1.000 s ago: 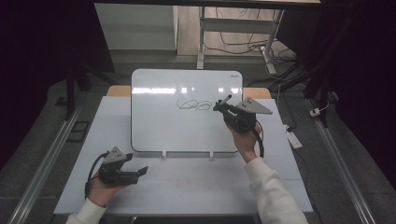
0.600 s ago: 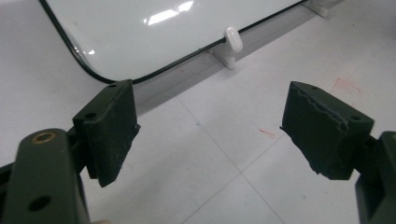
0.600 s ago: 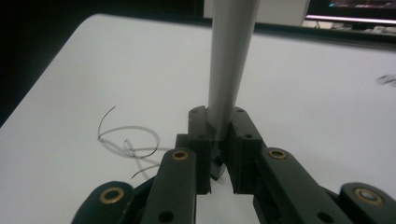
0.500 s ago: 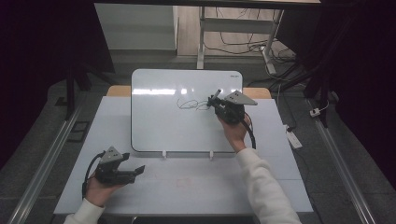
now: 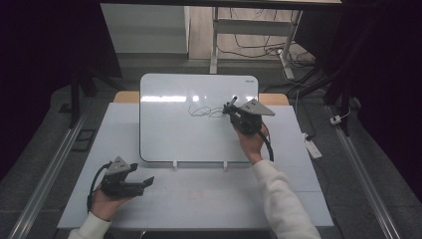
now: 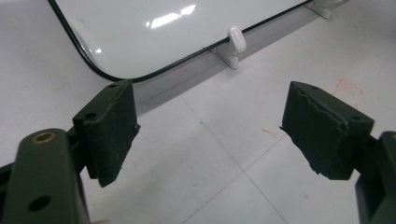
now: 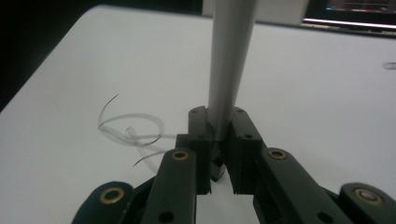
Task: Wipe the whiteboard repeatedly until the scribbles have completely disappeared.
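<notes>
Whiteboard [image 5: 199, 119] lying flat on the white tabletop [image 5: 199, 199], seen from the high view, with a looping dark scribble [image 5: 204, 111] near its upper middle. The right claw [image 5: 230, 108] is sitting over the board just right of that scribble, gripping a marker [image 5: 232, 103] whose dark end is pointing up and away. The right hand [image 5: 251, 137] is reaching forward from a white sleeve [image 5: 278, 199], forearm stretching diagonally across the near edge of the board, wrist angling the claw toward the scribble.

The right gripper view is giving the close detail: the two black jaws are pressing tight against the marker [image 7: 229, 60], a pale grey barrel rising straight up between them, and the scribble [image 7: 130, 133] is curling on the board [image 7: 303, 93] just left of the jaws. Whether the tip is touching the board is hidden behind the jaws.

The left claw [image 5: 142, 183] is resting near the front left of the tabletop, well apart from the board, held low in the left hand [image 5: 107, 201] and pointing to the right. The left gripper view is showing what the high view is too small to settle: the jaws are standing wide apart with nothing between them, bare tabletop [image 6: 224, 154] beneath, and the rounded near corner of the whiteboard [image 6: 154, 32] with a small white clip [image 6: 236, 39] on its edge lying just beyond.
</notes>
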